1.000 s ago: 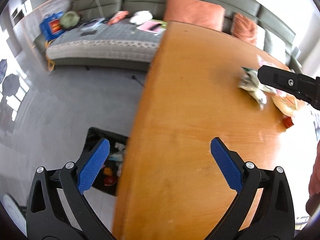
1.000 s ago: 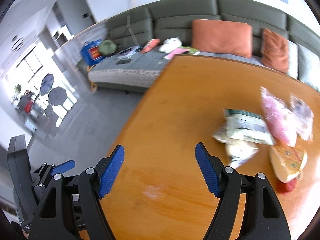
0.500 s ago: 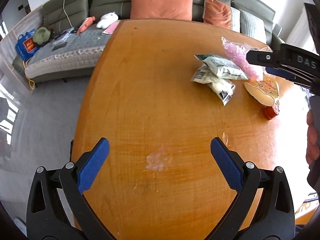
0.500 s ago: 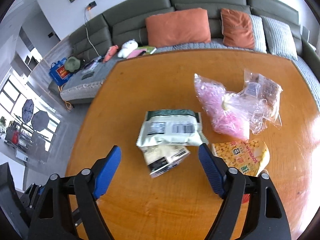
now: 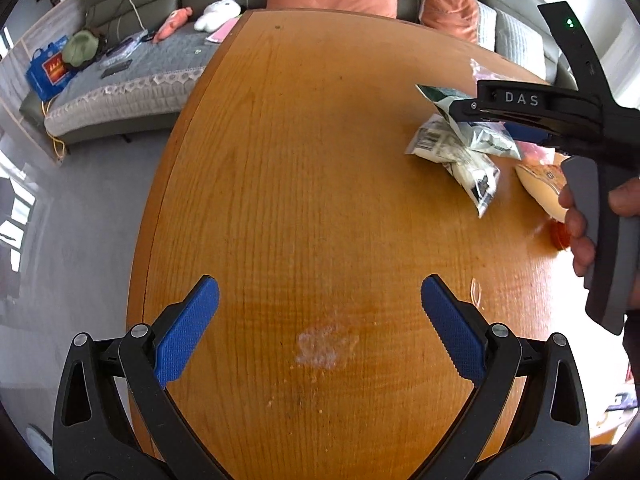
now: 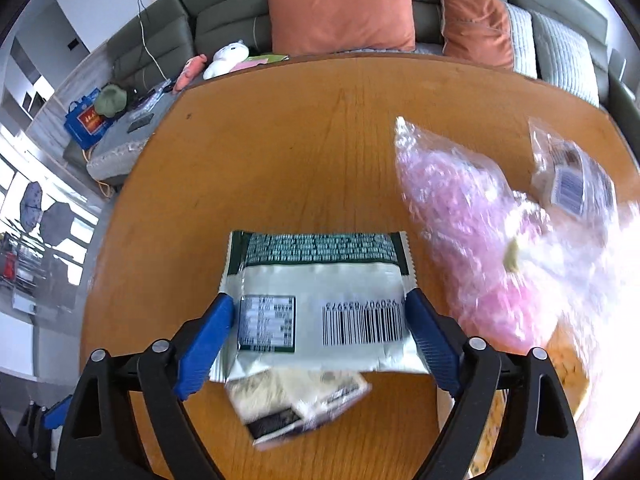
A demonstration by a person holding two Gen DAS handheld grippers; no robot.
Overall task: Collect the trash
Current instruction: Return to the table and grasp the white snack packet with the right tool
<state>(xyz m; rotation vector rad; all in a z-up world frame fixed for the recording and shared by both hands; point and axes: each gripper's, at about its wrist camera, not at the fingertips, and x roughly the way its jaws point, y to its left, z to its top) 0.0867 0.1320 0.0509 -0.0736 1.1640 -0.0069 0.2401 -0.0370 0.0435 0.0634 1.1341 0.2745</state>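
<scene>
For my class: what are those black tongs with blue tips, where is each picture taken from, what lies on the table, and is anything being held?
A person holds a hand tool in each hand: a two-finger gripper with a camera looking along its blue pads. One picture is from the left gripper, open over bare wooden table. The other is from the right gripper, whose jaws have just been opening; they straddle a green-and-white snack packet without yet squeezing it. Beneath it lies a smaller white wrapper; beside it a pink plastic bag and a clear bag. Nothing is held yet.
</scene>
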